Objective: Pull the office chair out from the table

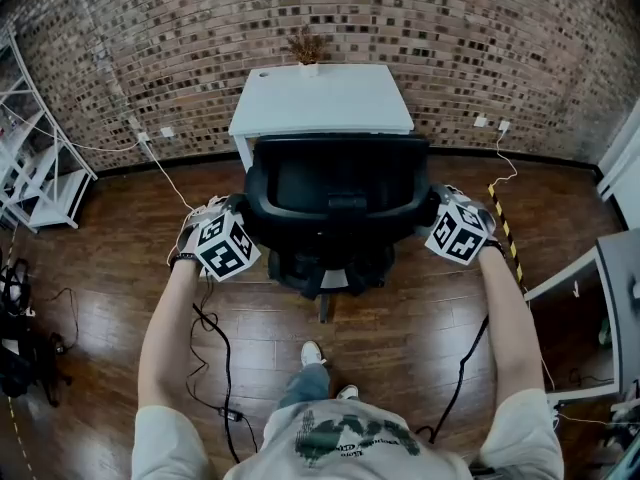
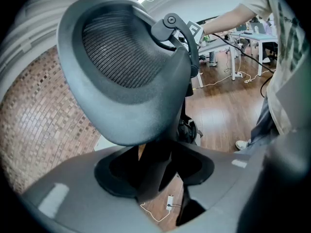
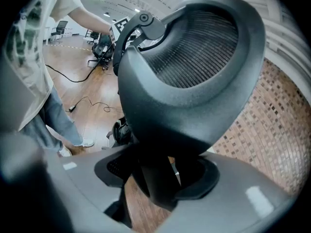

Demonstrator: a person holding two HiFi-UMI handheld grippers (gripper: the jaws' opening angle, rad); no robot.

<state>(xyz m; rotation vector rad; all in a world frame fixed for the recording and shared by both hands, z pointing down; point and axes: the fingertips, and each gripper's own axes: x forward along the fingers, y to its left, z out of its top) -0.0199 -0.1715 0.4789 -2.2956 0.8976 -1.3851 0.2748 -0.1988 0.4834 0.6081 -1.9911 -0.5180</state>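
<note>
At 12 o'clock, brick wall (image 1: 480, 38): it spans the whole far side of the head view.
Floor (image 1: 400, 338): dark wooden boards lie under everything else.
Bench (image 1: 320, 103): it is white and stands against the wall at 12 o'clock. The chair back hides part of its near edge.
Office chair (image 1: 335, 203): it is black with a mesh back and stands at the centre, on the person's side of the bench, with the backrest turned toward the person. How far the seat reaches under the bench cannot be told.
Shelf rack (image 1: 40, 178): it is white and stands at 9 o'clock beside the wall.
Left gripper (image 1: 240, 216): it sits at 9 o'clock of the backrest. Its jaws stand wide and are clamped on the left rim of the chair back, which runs down between them in the left gripper view.
Right gripper (image 1: 436, 206): it sits at 3 o'clock of the backrest. Its jaws are clamped on the right rim, which fills the gap between them in the right gripper view.
Cable (image 1: 225, 358): it is black and trails over the floor at 7 o'clock, below the left arm.
Plant (image 1: 307, 48): it is small, in a white pot at the bench's far edge.
</note>
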